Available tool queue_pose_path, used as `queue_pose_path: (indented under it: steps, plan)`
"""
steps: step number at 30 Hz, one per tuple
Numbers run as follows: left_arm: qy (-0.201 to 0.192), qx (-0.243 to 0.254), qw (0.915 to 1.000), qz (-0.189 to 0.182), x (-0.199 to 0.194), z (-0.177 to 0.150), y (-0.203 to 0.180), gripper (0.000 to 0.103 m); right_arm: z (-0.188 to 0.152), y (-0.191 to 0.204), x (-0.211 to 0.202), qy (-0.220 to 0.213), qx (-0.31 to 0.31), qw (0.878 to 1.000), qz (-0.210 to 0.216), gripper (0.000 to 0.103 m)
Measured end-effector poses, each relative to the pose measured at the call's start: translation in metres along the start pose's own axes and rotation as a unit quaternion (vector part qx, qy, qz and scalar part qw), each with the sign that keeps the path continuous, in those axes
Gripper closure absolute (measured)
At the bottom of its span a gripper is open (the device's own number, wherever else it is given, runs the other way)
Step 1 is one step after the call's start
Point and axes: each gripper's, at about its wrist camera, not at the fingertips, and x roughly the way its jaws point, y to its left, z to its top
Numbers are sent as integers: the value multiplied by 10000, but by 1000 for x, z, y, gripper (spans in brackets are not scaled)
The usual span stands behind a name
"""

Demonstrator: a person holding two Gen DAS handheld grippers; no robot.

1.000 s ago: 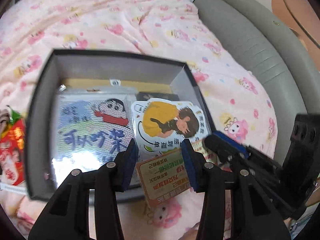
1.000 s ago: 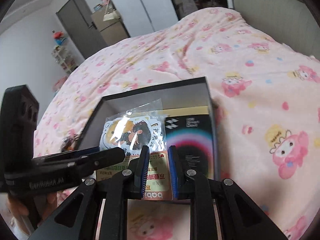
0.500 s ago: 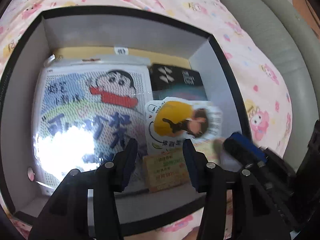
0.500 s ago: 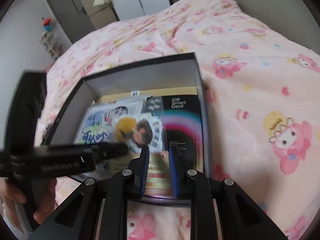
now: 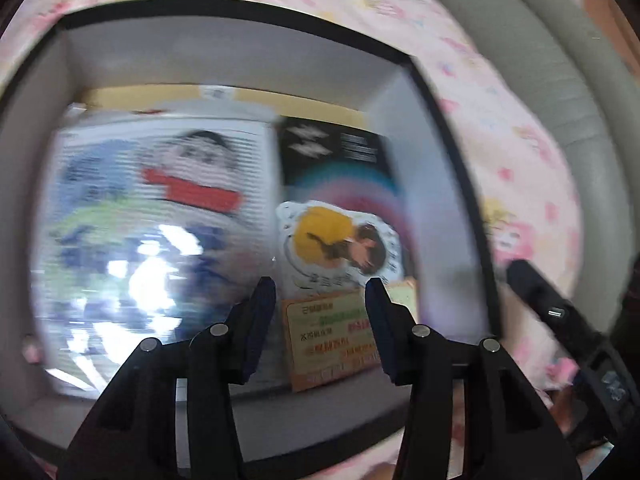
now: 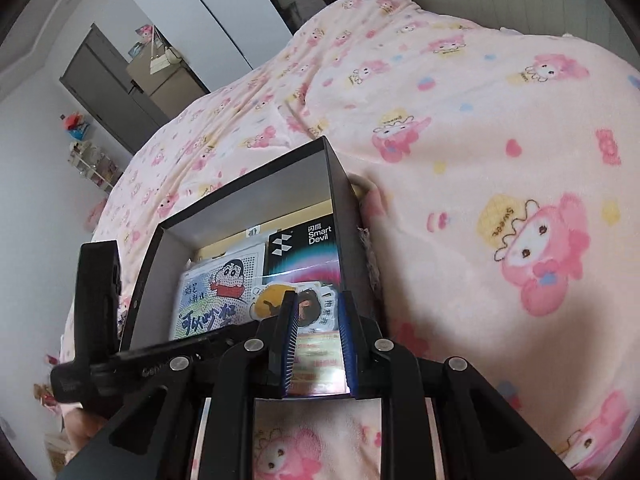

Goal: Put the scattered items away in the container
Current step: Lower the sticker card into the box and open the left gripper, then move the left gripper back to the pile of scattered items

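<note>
A black box with grey walls (image 5: 424,152) (image 6: 320,168) lies on the bed. Inside lie a large cartoon-boy sheet (image 5: 152,208) (image 6: 216,292), a black Smart Devil pack (image 5: 340,160) (image 6: 304,248), a sticker pack with a yellow-clad figure (image 5: 336,244) (image 6: 272,300) and an orange printed card (image 5: 332,340) (image 6: 316,360). My left gripper (image 5: 320,300) is open and empty above the box, over the sticker pack and card. My right gripper (image 6: 318,320) is open and empty at the box's near edge, above the card.
The pink cartoon-print blanket (image 6: 480,160) surrounds the box. A grey padded headboard (image 5: 560,92) runs along the right in the left wrist view. The right gripper's body (image 5: 568,320) shows beside the box. Wardrobe doors (image 6: 224,12) stand far behind.
The sticker pack and card have dropped from my right gripper into the box. My right gripper has opened and drawn back. My left gripper has moved closer over the box.
</note>
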Motion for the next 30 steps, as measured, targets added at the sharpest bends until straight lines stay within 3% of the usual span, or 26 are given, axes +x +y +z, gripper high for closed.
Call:
queue_pose_path:
  steps: [6,9,12,15,18,22,30]
  plan:
    - [-117,-74,9999,-13,-2,-1,4,57,-6,11,11,174,-287,9992,-219,86]
    - [138,-26,9994,-315,6,0,3,53,-7,14,11,142,-378,9987,-312,86]
    - [35,62,9987,-499,2,-2,3,50,-8,16,9,78,-475,9980,-404,86]
    - [-292,126,9982,-501,-17,-8,5,50,-16,23,4,19,-648,9959,-625,86]
    - [-786,524,9953,-214,-49,-23,-7,50,-29,42,-15,-398,-1029,9890,-987,82]
    - [-1188,887,9889,87,-79,-47,-23,49,-49,60,-38,-706,-1062,9885,-811,74]
    - [-1418,925,9856,-2,-116,-86,-16,48,-90,91,-67,-947,-1183,9853,-787,74]
